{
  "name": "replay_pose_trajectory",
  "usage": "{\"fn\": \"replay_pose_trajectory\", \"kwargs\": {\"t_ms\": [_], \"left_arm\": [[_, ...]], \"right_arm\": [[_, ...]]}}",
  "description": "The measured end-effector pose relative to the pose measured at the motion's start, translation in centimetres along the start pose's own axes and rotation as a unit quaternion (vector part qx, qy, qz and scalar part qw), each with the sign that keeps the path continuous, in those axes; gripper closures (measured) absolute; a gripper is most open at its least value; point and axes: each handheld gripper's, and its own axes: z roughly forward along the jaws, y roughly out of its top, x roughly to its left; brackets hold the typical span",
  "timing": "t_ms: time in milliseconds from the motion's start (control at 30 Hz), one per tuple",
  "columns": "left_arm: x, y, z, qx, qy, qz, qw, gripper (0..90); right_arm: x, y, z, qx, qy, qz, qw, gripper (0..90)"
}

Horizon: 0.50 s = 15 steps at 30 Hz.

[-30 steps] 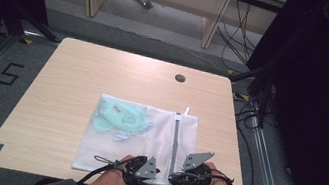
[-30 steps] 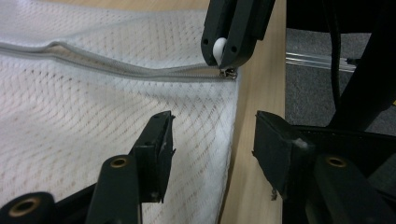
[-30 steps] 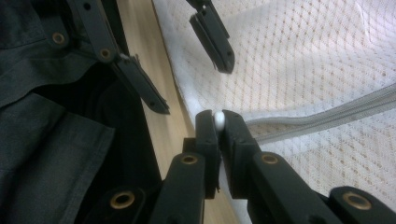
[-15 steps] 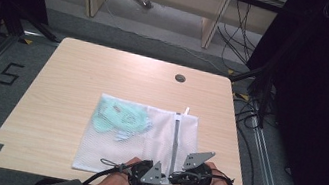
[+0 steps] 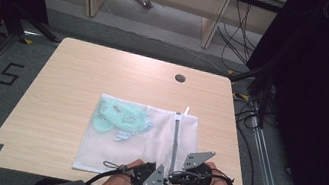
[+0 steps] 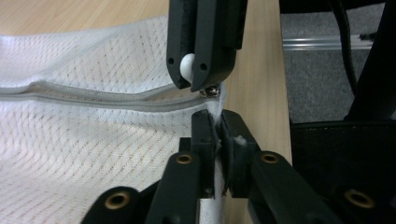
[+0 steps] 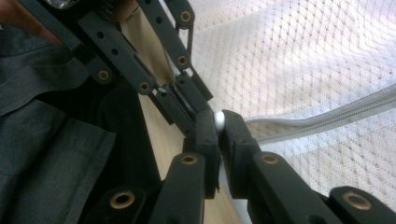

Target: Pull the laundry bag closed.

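At the lower centre of the high view, the left tool point(image 6: 215, 122) pinches the mesh bag point(image 5: 144, 140) at its corner on the worktop point(image 5: 72, 87) while the right tool point(image 7: 218, 122) seemingly grips the zipper pull point(image 7: 218, 119), the zipper point(image 5: 175, 140) running straight away up-frame.

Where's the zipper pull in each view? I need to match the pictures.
High view: zipper pull near the table's front edge, between the two grippers, too small to make out.
Left gripper view: centre, at the tip of the right gripper.
Right gripper view: centre, white pull between its own fingers.
Shared landmark: the grey zipper.
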Motion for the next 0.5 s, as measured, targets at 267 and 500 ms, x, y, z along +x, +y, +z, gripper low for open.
{"fn": "replay_pose_trajectory", "kwargs": {"t_ms": [267, 500], "left_arm": [[0.02, 0.01, -0.18, 0.009, 0.000, 0.018, 0.9998, 87.3], [-0.23, 0.00, -0.08, 0.004, -0.003, 0.010, 0.9999, 87.7]], "right_arm": [[-0.13, -0.20, 0.17, 0.000, 0.003, 0.006, 1.0000, 86.3], [-0.31, -0.34, 0.24, 0.011, 0.004, 0.003, 0.9999, 86.3]]}}
